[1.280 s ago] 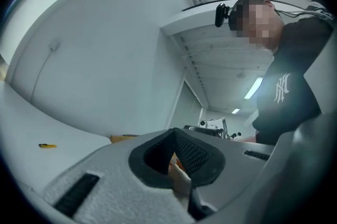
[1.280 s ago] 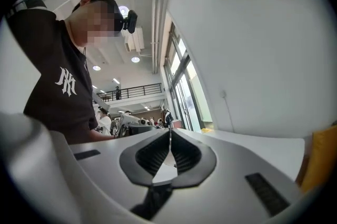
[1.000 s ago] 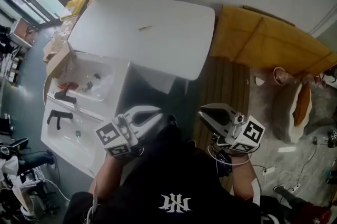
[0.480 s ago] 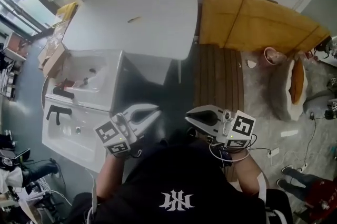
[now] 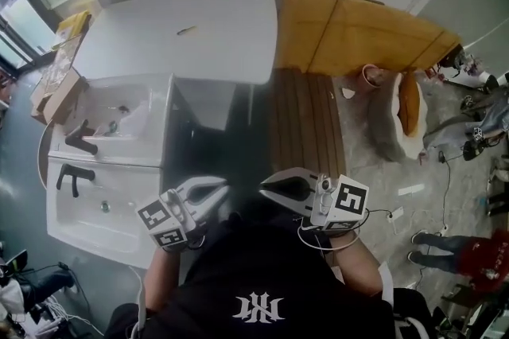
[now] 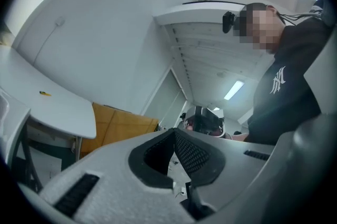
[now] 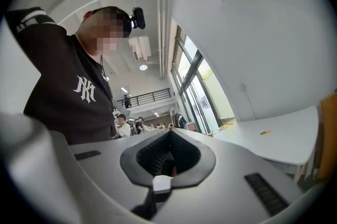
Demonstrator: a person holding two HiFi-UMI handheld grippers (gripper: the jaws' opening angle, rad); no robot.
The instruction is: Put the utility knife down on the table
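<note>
A small yellow utility knife (image 5: 185, 30) lies alone on the white table (image 5: 215, 51) at the back left, far from both grippers. It also shows as a tiny yellow mark in the left gripper view (image 6: 46, 93) and in the right gripper view (image 7: 265, 132). My left gripper (image 5: 223, 188) is held close to the person's chest, its jaws shut with nothing between them (image 6: 174, 131). My right gripper (image 5: 264, 186) is beside it, tips towards the left one, also shut and empty (image 7: 169, 131).
Two white sink basins (image 5: 95, 162) with black taps (image 5: 78, 140) stand at the left below the table. Yellow boards (image 5: 358, 35) lean at the back, with a slatted wooden panel (image 5: 306, 122) on the floor. Cables and a person's legs (image 5: 445, 258) are at the right.
The head view has swung to the right, so the table and knife sit further left and farther off. Both grippers stay shut near the chest and have come slightly closer together.
</note>
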